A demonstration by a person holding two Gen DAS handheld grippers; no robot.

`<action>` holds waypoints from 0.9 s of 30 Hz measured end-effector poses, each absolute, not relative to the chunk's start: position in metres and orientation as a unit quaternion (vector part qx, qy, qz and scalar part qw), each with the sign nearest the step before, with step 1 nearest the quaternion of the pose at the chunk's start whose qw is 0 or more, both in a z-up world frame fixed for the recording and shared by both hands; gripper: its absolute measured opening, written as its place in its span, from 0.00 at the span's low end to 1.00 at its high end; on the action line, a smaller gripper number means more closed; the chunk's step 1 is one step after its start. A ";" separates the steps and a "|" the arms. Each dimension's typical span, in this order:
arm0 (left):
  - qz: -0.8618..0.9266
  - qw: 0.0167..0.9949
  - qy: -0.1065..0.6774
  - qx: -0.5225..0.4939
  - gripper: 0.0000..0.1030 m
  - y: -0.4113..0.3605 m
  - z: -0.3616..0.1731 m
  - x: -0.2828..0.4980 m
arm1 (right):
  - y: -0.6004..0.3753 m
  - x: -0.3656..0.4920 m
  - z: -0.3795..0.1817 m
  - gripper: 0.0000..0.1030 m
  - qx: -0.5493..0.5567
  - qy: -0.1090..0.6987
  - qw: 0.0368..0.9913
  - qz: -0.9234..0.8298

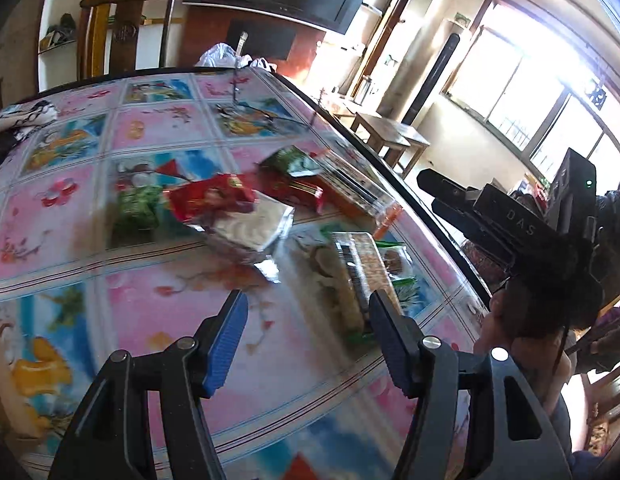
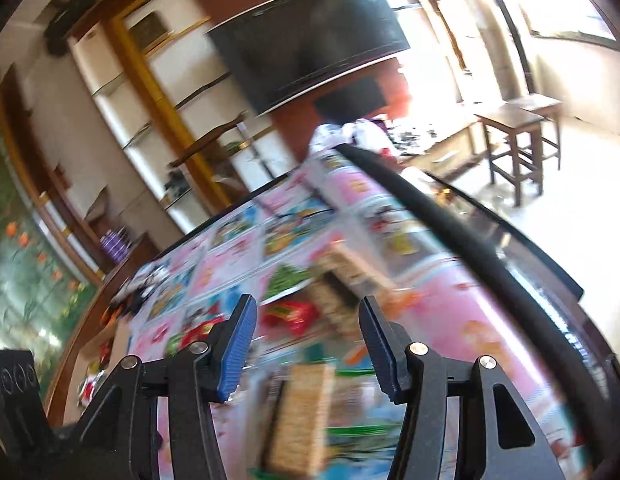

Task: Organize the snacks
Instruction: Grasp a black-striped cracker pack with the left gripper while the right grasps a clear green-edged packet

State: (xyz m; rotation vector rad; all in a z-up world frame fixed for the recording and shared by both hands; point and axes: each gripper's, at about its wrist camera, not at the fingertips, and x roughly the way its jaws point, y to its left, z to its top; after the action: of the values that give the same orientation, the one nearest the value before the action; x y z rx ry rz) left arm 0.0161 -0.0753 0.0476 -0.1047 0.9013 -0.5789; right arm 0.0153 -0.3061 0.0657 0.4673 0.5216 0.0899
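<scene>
Left wrist view: left claw (image 1: pixel 306 312) stands apart, nothing between its blue pads, above the pink-and-blue picture-patterned counter (image 1: pixel 158 128).
Snacks: red crinkly packet (image 1: pixel 212 198) atop a silver foil pack (image 1: pixel 250 228); clear cracker tray (image 1: pixel 360 268) nearer.
Right wrist view: right claw (image 2: pixel 308 320) parted, empty; blurred snacks below.

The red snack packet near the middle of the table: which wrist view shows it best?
The left wrist view: the red snack packet lies unobstructed on a silver packet, only slightly blurred. The right wrist view shows just a motion-smeared red patch beyond its gripper.
</scene>
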 end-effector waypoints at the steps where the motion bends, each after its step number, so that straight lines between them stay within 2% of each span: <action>1: -0.274 0.858 0.432 -0.045 0.62 -0.085 0.047 0.017 | -0.312 0.015 0.065 0.55 0.233 0.256 0.937 0.036; 2: -0.273 0.857 0.435 -0.040 0.64 -0.095 0.046 0.016 | -0.317 0.014 0.064 0.55 0.237 0.257 0.936 0.028; 4: -0.265 0.859 0.437 -0.031 0.75 -0.110 0.045 0.020 | -0.329 0.013 0.061 0.56 0.251 0.262 0.932 0.015; 6: -0.253 0.862 0.439 -0.014 0.78 -0.124 0.042 0.023 | -0.337 0.013 0.058 0.56 0.265 0.268 0.926 0.010; 16: -0.221 0.857 0.462 0.048 0.77 -0.163 0.018 0.031 | -0.345 0.012 0.054 0.56 0.278 0.279 0.919 0.012; 17: -0.215 0.857 0.466 0.054 0.76 -0.164 0.014 0.033 | -0.344 0.012 0.053 0.56 0.277 0.280 0.919 0.013; 21: -0.201 0.861 0.463 0.070 0.45 -0.160 0.012 0.033 | -0.343 0.012 0.053 0.56 0.274 0.284 0.919 0.017; 27: -0.187 0.864 0.462 0.071 0.45 -0.117 0.012 0.024 | -0.332 0.023 0.042 0.56 0.261 0.324 0.909 0.033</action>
State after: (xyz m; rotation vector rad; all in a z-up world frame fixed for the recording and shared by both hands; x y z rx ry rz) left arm 0.0238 -0.1172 0.0118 0.1491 0.9674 -0.3926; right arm 0.0228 -0.3321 0.0421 0.5388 0.6682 0.0686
